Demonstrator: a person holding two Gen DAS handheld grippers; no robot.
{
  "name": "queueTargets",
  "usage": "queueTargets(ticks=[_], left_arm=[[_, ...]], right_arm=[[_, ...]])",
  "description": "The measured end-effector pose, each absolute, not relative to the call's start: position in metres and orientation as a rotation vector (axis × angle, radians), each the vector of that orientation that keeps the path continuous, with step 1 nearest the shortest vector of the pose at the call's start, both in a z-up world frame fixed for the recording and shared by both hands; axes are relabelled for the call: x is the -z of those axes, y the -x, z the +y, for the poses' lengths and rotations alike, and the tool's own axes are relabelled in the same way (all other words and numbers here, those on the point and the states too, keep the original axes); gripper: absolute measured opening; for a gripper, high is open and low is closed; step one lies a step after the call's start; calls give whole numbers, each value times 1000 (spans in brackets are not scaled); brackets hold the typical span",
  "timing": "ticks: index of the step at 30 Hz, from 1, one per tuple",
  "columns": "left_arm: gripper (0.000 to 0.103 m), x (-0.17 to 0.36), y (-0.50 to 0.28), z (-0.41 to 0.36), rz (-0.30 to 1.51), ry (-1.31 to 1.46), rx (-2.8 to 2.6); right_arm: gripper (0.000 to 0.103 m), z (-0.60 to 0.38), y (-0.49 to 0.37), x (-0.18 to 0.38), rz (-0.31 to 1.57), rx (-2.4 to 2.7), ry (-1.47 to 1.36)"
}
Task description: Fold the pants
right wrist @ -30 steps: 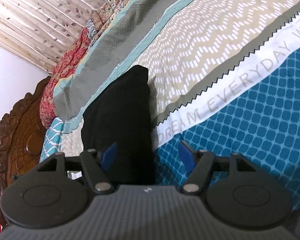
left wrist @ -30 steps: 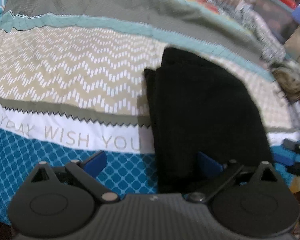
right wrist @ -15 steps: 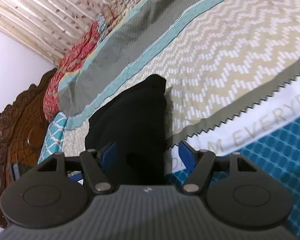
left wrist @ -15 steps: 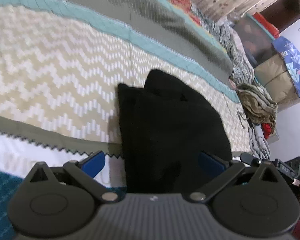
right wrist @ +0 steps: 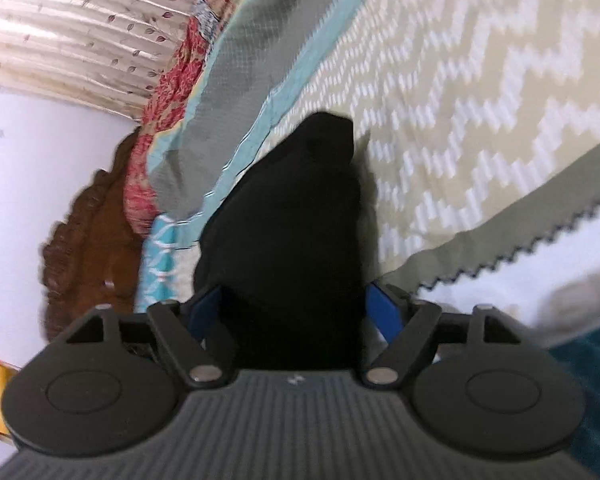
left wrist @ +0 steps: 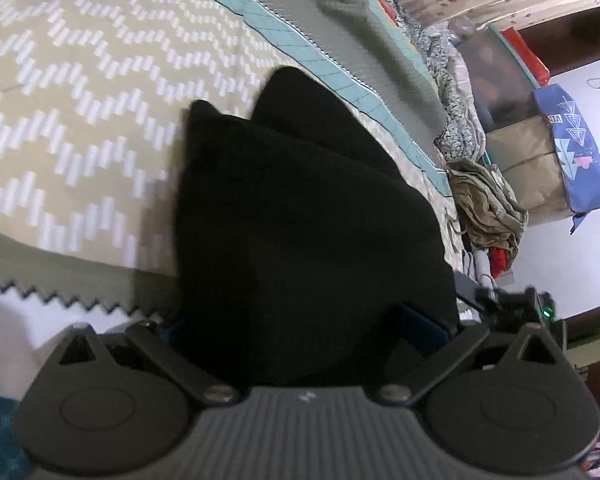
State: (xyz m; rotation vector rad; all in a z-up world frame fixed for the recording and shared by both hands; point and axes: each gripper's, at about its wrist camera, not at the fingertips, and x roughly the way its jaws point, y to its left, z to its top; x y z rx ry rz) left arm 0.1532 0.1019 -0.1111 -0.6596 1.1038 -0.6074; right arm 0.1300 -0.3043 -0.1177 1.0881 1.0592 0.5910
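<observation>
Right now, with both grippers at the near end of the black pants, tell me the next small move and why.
Probably close both grippers: the left gripper and right gripper each straddle the near edge of the black pants with open jaws, the right just widened, so neither grips the cloth yet.

Bed covered by a patterned bedspread (left wrist: 80, 128): beige zigzag band, grey and teal stripes, a white strip edged in black sawtooth. Carved wooden headboard (right wrist: 88, 248) at one end against a white wall. Leaf-print curtain (right wrist: 60, 24) behind. Beside the bed: crumpled olive clothes (left wrist: 488, 208), cardboard box (left wrist: 528, 160), blue bag (left wrist: 580, 152).
</observation>
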Motion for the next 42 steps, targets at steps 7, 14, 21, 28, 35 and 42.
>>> queueTargets(ticks=[7, 14, 21, 28, 35, 42], left_arm=[[61, 76, -166, 102, 1019, 693, 647], [62, 4, -244, 93, 822, 554, 650], [63, 16, -336, 65, 847, 498, 594], [63, 85, -383, 37, 992, 480, 506], [79, 83, -366, 32, 989, 423, 393], [82, 18, -290, 34, 854, 169, 179]], right_arm=[[62, -290, -145, 82, 990, -717, -1043], [61, -287, -217, 9, 757, -783, -882], [61, -289, -302, 15, 733, -701, -844], [61, -296, -334, 74, 873, -552, -833], [81, -296, -320, 79, 877, -370, -839], [82, -285, -242, 16, 735, -213, -506]])
